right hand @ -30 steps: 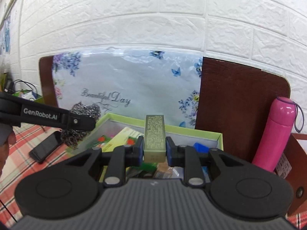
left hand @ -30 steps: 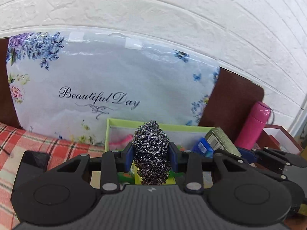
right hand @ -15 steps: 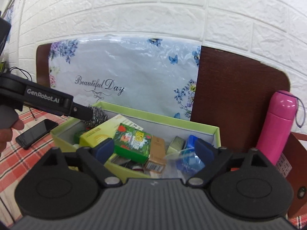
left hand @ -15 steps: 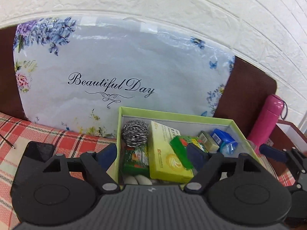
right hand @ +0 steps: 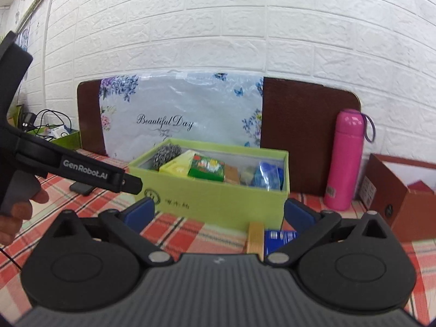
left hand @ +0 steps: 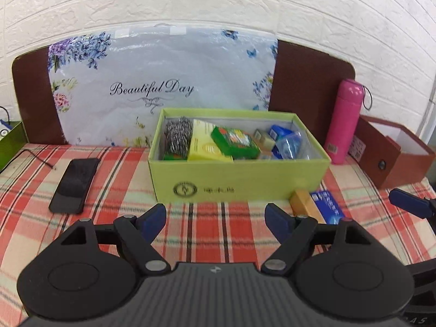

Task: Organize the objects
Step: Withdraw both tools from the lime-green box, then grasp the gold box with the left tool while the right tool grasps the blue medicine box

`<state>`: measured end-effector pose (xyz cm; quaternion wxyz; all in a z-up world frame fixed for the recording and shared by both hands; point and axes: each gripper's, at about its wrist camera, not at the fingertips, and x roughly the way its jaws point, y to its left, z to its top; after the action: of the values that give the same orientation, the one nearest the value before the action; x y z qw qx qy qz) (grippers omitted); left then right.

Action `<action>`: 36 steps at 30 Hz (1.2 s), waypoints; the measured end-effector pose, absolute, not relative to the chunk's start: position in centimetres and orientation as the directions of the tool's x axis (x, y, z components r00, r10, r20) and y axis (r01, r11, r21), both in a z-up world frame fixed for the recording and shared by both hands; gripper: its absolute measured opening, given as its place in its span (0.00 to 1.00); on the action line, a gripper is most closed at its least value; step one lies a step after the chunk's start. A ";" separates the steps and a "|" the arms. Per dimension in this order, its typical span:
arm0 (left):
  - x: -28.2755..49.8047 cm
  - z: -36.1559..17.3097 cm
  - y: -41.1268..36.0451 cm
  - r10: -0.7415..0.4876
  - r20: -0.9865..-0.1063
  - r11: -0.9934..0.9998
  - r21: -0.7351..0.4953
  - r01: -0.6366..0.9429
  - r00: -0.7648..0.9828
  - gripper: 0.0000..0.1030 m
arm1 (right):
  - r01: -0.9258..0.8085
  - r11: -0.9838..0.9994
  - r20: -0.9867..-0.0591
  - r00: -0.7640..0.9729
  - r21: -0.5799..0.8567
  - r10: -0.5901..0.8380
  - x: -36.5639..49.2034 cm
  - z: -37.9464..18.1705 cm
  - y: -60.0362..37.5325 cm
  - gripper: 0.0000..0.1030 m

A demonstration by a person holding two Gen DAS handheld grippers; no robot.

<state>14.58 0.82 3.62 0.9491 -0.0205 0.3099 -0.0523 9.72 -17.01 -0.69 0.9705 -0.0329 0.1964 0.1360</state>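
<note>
Both gaping wide, holding nothing: left claw (left hand: 216,218) low in frame, right claw (right hand: 219,214) having just been opening. Sitting above centre, well beyond the blue pads: green box (left hand: 239,179), holding steel scourer (left hand: 177,137), yellow packet (left hand: 204,144), green packet (left hand: 234,141), possibly wrapped blue items. Lying before it: tan-and-blue boxes (left hand: 318,204). Resting left: phone (left hand: 73,185). Standing right: pink flask (left hand: 344,120).

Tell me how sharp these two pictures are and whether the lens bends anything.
Left wrist view: brick wall courses bow strongly, green box contents slightly smeared. Right wrist view: same fisheye curving, print on the box soft, glare spot on the pink bottle.
</note>
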 end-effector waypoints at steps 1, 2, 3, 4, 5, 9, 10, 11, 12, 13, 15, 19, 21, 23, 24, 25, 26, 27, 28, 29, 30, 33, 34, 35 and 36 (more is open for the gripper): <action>14.0 3.3 0.6 -0.114 -0.591 0.993 -0.072 0.089 0.798 0.80 | -0.272 0.962 -0.396 0.884 -0.005 0.248 9.1 -1.0 -17.2 1.00; 13.5 3.1 0.4 -0.121 -0.595 0.993 -0.075 0.094 0.795 0.80 | -0.269 0.963 -0.406 0.880 0.001 0.246 8.4 -1.3 -17.5 1.00; 13.1 2.8 0.2 -0.127 -0.599 0.992 -0.078 0.101 0.791 0.80 | -0.265 0.964 -0.413 0.878 0.006 0.244 7.9 -1.6 -17.7 1.00; 12.6 2.5 0.0 -0.130 -0.602 0.992 -0.080 0.102 0.788 0.80 | -0.257 0.966 -0.417 0.878 0.007 0.237 7.4 -1.9 -17.9 1.00; 12.3 2.2 -0.2 -0.130 -0.604 0.992 -0.080 0.102 0.786 0.80 | -0.250 0.968 -0.421 0.878 0.004 0.228 6.9 -2.2 -18.1 1.00; 11.1 0.6 -0.5 -0.162 -0.615 0.987 -0.107 0.121 0.771 0.80 | -0.218 0.976 -0.453 0.870 -0.004 0.193 5.6 -4.1 -19.2 1.00; 10.9 0.1 -0.6 -0.179 -0.617 0.984 -0.122 0.132 0.766 0.80 | -0.209 0.978 -0.464 0.866 -0.002 0.184 5.5 -4.6 -19.5 1.00; 10.7 -0.3 -0.7 -0.196 -0.618 0.980 -0.137 0.141 0.761 0.80 | -0.201 0.980 -0.477 0.861 0.002 0.178 5.4 -5.2 -19.9 1.00; 10.6 -0.6 -0.7 -0.210 -0.618 0.977 -0.151 0.148 0.757 0.80 | -0.193 0.981 -0.486 0.857 0.006 0.172 5.5 -5.7 -20.2 1.00; 10.5 -0.9 -0.9 -0.224 -0.618 0.974 -0.165 0.154 0.754 0.80 | -0.185 0.983 -0.493 0.854 0.007 0.164 5.6 -6.1 -20.6 1.00; 10.4 -1.2 -1.2 -0.239 -0.619 0.971 -0.179 0.161 0.748 0.80 | -0.165 0.986 -0.505 0.851 -0.003 0.141 6.3 -7.0 -21.2 1.00; 10.8 -1.3 -1.5 -0.231 -0.619 0.972 -0.176 0.154 0.751 0.80 | -0.137 0.990 -0.532 0.839 -0.011 0.110 8.5 -8.0 -22.4 0.94; 11.2 -1.2 -1.7 -0.235 -0.618 0.971 -0.185 0.152 0.750 0.80 | -0.139 0.990 -0.551 0.827 -0.010 0.110 10.1 -8.5 -22.6 0.94; 11.5 -1.1 -2.0 -0.249 -0.617 0.967 -0.198 0.159 0.747 0.80 | -0.140 0.990 -0.563 0.819 -0.007 0.112 11.7 -9.1 -22.5 0.92; 11.7 -1.1 -2.2 -0.254 -0.614 0.966 -0.199 0.165 0.747 0.80 | -0.140 0.990 -0.569 0.815 -0.006 0.111 12.6 -9.4 -22.4 0.91; 12.0 -1.0 -2.5 -0.258 -0.610 0.965 -0.197 0.171 0.749 0.80 | -0.138 0.990 -0.576 0.810 -0.005 0.110 13.4 -9.7 -22.4 0.89; 12.2 -1.0 -2.7 -0.259 -0.608 0.965 -0.195 0.175 0.751 0.80 | -0.134 0.991 -0.584 0.805 -0.006 0.106 14.2 -10.0 -22.3 0.87; 12.6 -1.0 -2.9 -0.258 -0.604 0.965 -0.198 0.172 0.754 0.80 | -0.127 0.992 -0.591 0.801 -0.010 0.097 15.0 -10.4 -22.4 0.85; 13.1 -1.0 -3.2 -0.262 -0.603 0.964 -0.205 0.171 0.753 0.80 | -0.117 0.993 -0.601 0.795 -0.009 0.088 15.6 -10.7 -22.5 0.77; 13.7 -1.0 -3.5 -0.273 -0.604 0.960 -0.216 0.176 0.749 0.80 | -0.104 0.995 -0.616 0.784 0.000 0.082 16.0 -11.0 -22.8 0.55; 14.3 -1.1 -3.9 -0.285 -0.606 0.957 -0.227 0.182 0.743 0.80 | -0.093 0.996 -0.610 0.788 0.017 0.084 15.8 -11.1 -23.1 0.54; 16.4 -1.5 -6.0 -0.313 -0.605 0.948 -0.249 0.199 0.732 0.80 | -0.080 0.996 -0.614 0.785 0.030 0.082 14.4 -10.9 -23.8 0.54; 17.1 -1.7 -7.0 -0.316 -0.605 0.947 -0.246 0.205 0.731 0.80 | -0.080 0.996 -0.614 0.785 0.038 0.086 13.7 -11.0 -24.0 0.54; 17.9 -2.0 -8.0 -0.318 -0.605 0.947 -0.240 0.214 0.730 0.80 | -0.076 0.996 -0.614 0.784 0.048 0.090 13.0 -11.0 -24.3 0.54; 18.6 -2.3 -8.9 -0.321 -0.604 0.947 -0.230 0.226 0.729 0.80 | -0.073 0.996 -0.613 0.784 0.058 0.093 12.2 -10.9 -24.5 0.54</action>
<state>18.63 -8.93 -2.33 0.9271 -0.0706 0.3372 -0.1474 12.25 -24.52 -10.92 0.9445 0.0156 0.3253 0.0438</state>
